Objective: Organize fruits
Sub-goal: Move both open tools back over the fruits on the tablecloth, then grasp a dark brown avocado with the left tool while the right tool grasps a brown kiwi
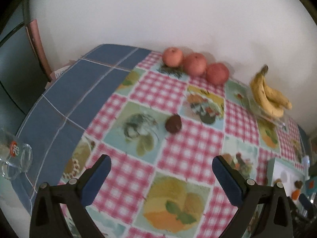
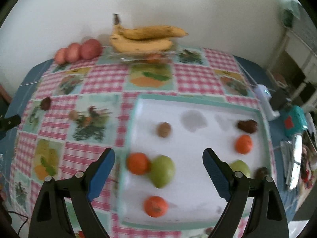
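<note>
The left gripper (image 1: 161, 165), black-framed with blue pads, hangs above a table covered by a pink-checked, fruit-printed tablecloth (image 1: 174, 91); its jaws are spread wide and hold nothing. Ahead of it, alone on the cloth, lies a small dark brown, wrinkled fruit (image 1: 173, 123). Along the far edge, against the white wall, three reddish-orange round fruits (image 1: 195, 64) sit in a row, touching one another. To their right a bunch of speckled yellow bananas (image 1: 267, 95) rests on a clear glass dish (image 1: 277, 122). At the left, on the blue part of the table, a clear drinking glass with an orange label (image 1: 16, 158) lies tipped on its side.

The right gripper (image 2: 158, 158), of the same build, hovers over a white tray with a pale green rim (image 2: 188, 103), its jaws likewise wide apart and empty. Inside the tray lie three orange mandarins: one at the left beside a green apple (image 2: 162, 170) and touching it (image 2: 137, 163), one near the front edge (image 2: 155, 206), and one at the right (image 2: 243, 144). A second green apple (image 2: 238, 167) shows partly behind the right finger. A brown walnut (image 2: 163, 129) sits toward the tray's back, and a dark brown lumpy fruit (image 2: 247, 126) lies in the far right corner. A second walnut-like brown piece (image 2: 73, 115) rests on the cloth left of the tray. The frames are blurred, so finer detail cannot be made out.
</note>
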Motion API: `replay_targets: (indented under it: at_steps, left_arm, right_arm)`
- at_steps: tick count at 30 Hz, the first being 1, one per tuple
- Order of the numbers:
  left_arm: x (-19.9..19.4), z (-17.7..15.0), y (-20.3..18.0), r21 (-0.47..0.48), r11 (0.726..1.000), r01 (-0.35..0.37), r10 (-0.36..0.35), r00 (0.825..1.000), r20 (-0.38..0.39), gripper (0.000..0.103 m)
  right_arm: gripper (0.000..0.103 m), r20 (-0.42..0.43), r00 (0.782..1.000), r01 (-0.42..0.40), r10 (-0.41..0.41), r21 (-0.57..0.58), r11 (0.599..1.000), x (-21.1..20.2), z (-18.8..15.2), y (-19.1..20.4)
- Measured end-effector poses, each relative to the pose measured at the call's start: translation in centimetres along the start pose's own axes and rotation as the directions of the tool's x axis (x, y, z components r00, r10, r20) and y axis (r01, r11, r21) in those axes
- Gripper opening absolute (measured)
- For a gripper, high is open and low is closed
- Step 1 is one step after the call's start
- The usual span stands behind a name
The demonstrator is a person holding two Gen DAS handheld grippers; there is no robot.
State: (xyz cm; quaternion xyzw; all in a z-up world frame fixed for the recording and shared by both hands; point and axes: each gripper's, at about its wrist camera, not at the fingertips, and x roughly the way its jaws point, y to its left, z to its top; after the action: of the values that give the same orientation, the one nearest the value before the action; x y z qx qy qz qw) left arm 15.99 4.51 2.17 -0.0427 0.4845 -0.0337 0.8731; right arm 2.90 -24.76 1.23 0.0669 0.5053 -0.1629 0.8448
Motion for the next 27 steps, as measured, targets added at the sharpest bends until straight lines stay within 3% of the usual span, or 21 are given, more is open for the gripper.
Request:
replay_targets:
  at_steps: [9, 14, 24, 27]
  left_arm:
    - [3.5, 3.6, 2.3, -0.074, 0.995, 0.068, -0.070, 0.997, -0.025, 0.103]
    - [6.2, 4.9, 0.7, -0.026, 0.995, 0.092, -0.092, 0.995, -0.038, 0.102]
    - [13.2, 4.5, -1.2, 0.038, 0.996, 0.087, -0.081, 0.986, -0.143, 0.101]
    - [14.1, 4.4, -1.7, 0.054, 0.995, 0.088, -0.079, 0.985, -0.155, 0.094]
  right_arm:
    - [0.090, 0.018, 0.991, -0.134, 0.136, -0.059, 0.989, 1.5, 2.8, 6.1]
    - [0.090, 0.024, 0.989, -0.144, 0.147, -0.092, 0.985, 3.3, 4.6, 8.9]
    - [0.090, -0.096, 0.980, -0.187, 0.172, -0.175, 0.967, 10.6, 4.0, 13.5]
    - [0.090, -0.108, 0.980, -0.186, 0.168, -0.191, 0.964, 11.8, 3.8, 14.2]
